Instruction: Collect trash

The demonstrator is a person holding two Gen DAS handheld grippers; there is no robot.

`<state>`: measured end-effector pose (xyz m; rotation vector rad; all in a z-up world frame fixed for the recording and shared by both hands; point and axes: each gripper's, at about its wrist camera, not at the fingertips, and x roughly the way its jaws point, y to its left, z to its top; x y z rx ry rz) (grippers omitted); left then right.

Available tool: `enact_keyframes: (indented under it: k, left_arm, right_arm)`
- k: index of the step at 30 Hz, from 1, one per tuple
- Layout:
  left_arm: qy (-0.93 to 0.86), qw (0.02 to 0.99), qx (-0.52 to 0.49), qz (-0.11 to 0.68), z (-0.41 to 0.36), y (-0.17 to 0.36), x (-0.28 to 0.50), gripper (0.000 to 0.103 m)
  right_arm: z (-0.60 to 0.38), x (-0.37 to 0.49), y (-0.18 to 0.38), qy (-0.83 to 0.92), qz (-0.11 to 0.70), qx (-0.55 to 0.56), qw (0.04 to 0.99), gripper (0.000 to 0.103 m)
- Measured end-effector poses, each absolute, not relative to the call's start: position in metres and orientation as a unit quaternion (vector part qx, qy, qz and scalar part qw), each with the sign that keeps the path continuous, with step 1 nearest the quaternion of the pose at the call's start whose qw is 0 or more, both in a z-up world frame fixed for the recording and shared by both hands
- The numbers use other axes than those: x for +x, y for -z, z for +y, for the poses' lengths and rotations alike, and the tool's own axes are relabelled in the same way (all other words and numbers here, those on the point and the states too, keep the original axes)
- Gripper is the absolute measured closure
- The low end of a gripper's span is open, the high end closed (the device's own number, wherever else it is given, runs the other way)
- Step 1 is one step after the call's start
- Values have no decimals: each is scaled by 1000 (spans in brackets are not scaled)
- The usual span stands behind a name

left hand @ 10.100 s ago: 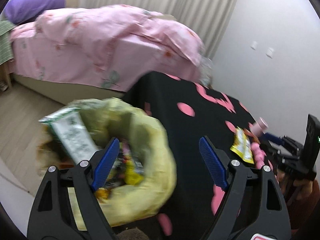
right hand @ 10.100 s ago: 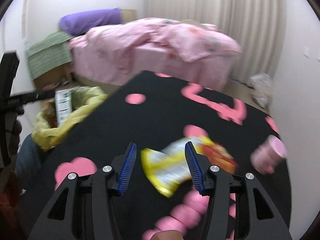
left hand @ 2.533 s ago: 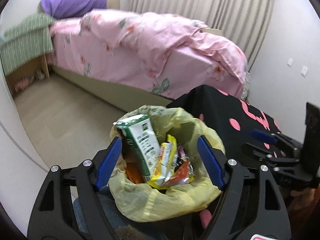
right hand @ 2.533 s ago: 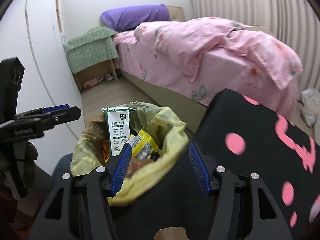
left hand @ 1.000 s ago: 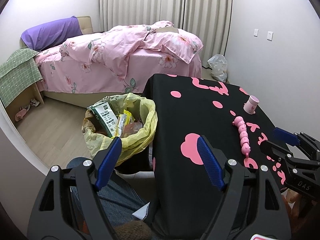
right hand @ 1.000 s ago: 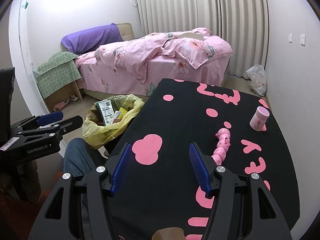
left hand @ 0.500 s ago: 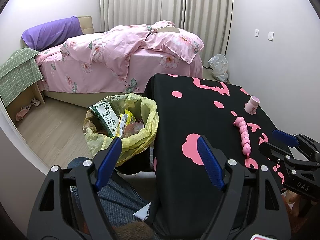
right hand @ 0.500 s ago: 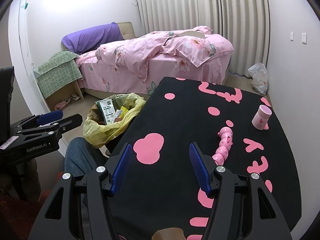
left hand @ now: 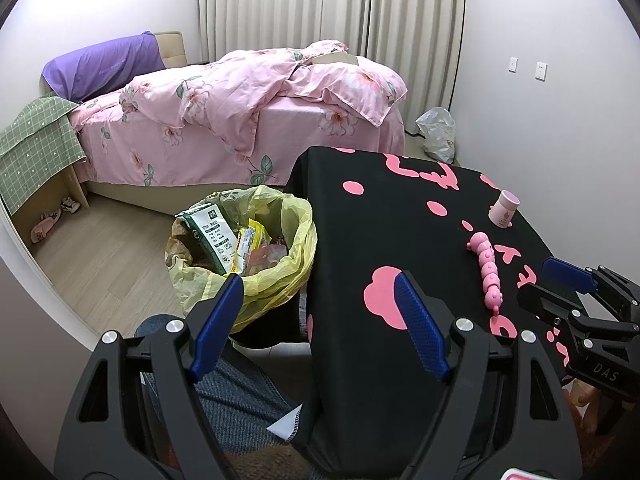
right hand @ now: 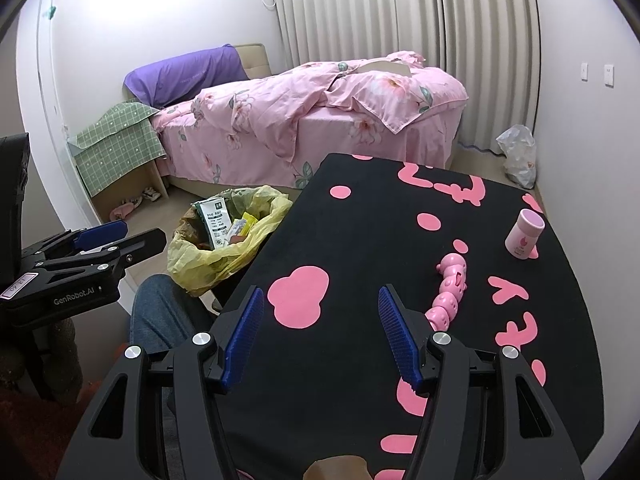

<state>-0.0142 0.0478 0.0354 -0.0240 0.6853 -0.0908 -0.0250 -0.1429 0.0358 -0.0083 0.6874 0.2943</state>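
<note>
A bin lined with a yellow bag stands on the floor left of the black table. It holds a green-and-white carton and a yellow wrapper. My left gripper is open and empty, hovering over the table's near left edge beside the bin. My right gripper is open and empty above the table's near part. Each shows in the other's view: the right gripper, the left gripper. The bag and carton lie ahead to the left.
A pink cup and a pink caterpillar toy rest on the table's right side. A bed with pink covers fills the back. A white plastic bag lies by the curtain. A person's leg in jeans is below the bin.
Ten seconds ago a yellow wrapper lay on the table between my right fingers; it now sits in the bin. Both grippers have drawn back from over the bin. Over the last second nothing moved.
</note>
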Motion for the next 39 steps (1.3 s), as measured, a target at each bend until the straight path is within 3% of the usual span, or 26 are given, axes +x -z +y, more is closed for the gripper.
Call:
enact_keyframes:
  k: [39]
  left_arm:
    - [74,942,1,328,40,-39,-19,29]
  right_arm:
    - [-153,-30,-45,-136,320,0,938,46]
